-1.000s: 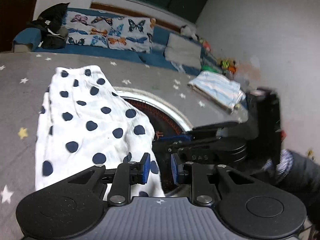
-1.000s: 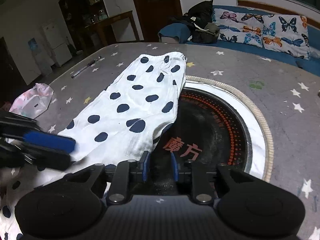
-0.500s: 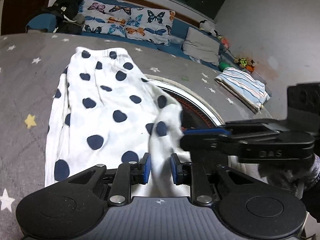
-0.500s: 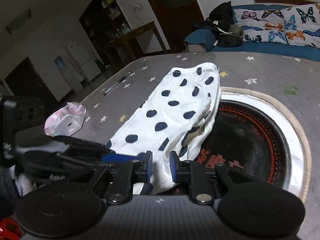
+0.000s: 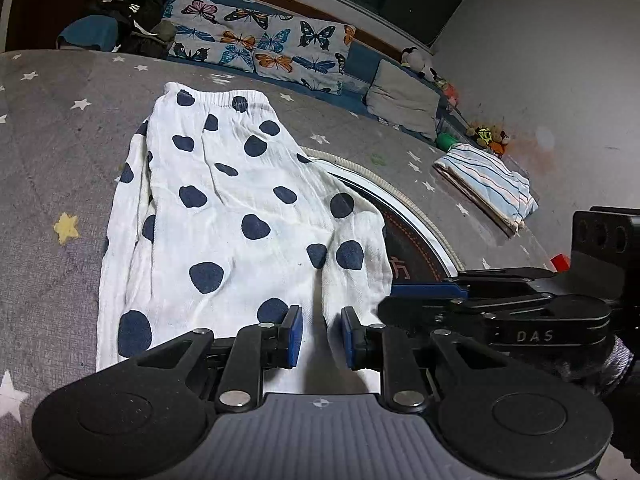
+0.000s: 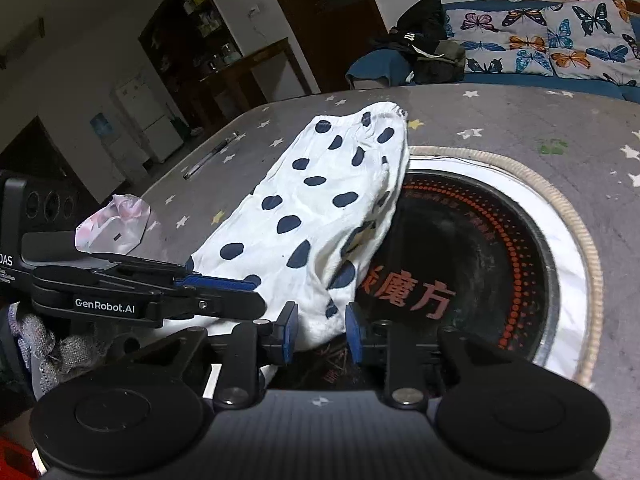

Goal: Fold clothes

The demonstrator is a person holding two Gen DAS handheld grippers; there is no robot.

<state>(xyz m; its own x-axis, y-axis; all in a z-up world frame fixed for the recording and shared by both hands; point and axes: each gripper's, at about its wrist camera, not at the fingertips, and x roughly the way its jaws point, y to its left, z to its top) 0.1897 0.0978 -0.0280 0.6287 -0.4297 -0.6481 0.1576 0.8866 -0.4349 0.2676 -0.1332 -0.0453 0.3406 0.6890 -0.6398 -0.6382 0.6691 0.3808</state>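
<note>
Lying lengthwise on your star-print table (image 5: 48, 152), the polka-dot pants (image 5: 224, 208) overlap the round black hotplate (image 6: 472, 248), and your left gripper (image 5: 320, 336) and right gripper (image 6: 320, 328) each have their fingers apart around the near hem.

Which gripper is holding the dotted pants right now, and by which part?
Both appear to: the left gripper and right gripper each have the near hem end of the polka-dot pants between their fingers; a firm pinch cannot be confirmed.
</note>
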